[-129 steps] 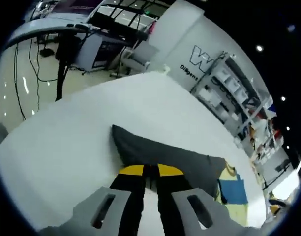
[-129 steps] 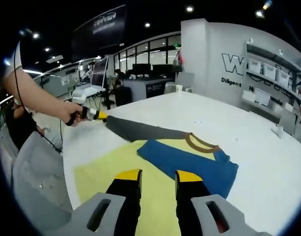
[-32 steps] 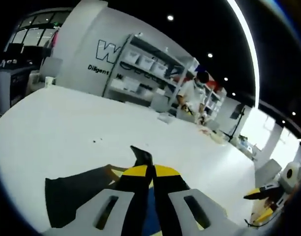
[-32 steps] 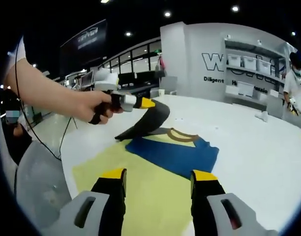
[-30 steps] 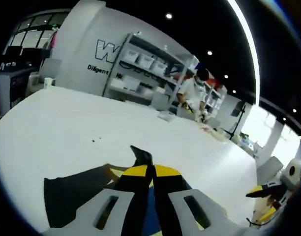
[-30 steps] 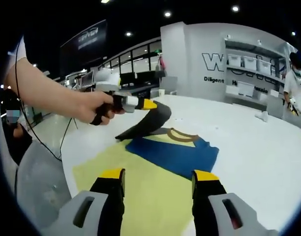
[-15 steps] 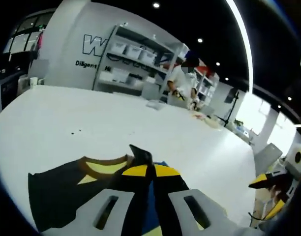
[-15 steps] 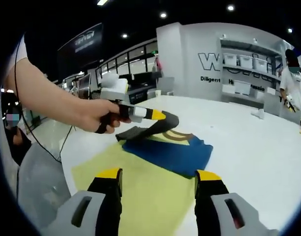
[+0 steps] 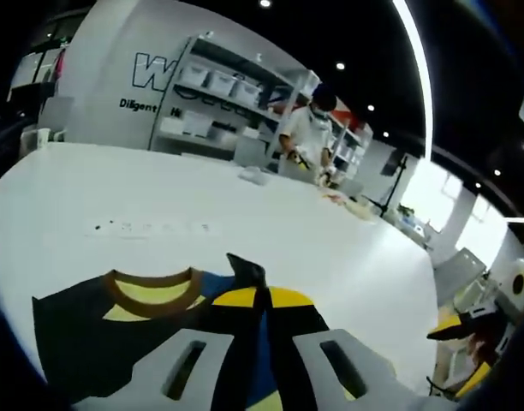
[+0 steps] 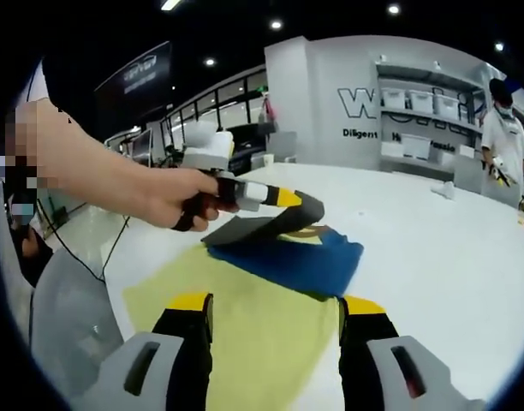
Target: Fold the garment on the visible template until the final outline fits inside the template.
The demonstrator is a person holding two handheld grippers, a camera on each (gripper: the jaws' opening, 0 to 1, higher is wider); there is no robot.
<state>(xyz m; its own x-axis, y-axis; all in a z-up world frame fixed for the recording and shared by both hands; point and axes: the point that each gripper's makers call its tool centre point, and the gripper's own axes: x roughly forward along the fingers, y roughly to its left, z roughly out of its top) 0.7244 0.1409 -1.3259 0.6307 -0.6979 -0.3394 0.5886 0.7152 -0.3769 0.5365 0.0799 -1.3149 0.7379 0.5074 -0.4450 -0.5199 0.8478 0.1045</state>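
Left tongs (image 10: 289, 199) clamped on dark sleeve (image 10: 245, 228), now carried lower over blue garment (image 10: 292, 257) on yellow template (image 10: 245, 321) near worktop (image 10: 433, 257) edge, fold nearly laid; right tongs (image 10: 275, 317) spread, empty.

Both hand-held grippers look alike: the right hand-held gripper (image 10: 275, 310) has grey moulded bases with slots, black jaws and yellow tips. Same deal on the left hand-held gripper (image 9: 264, 295), which has a white collar behind its tips.
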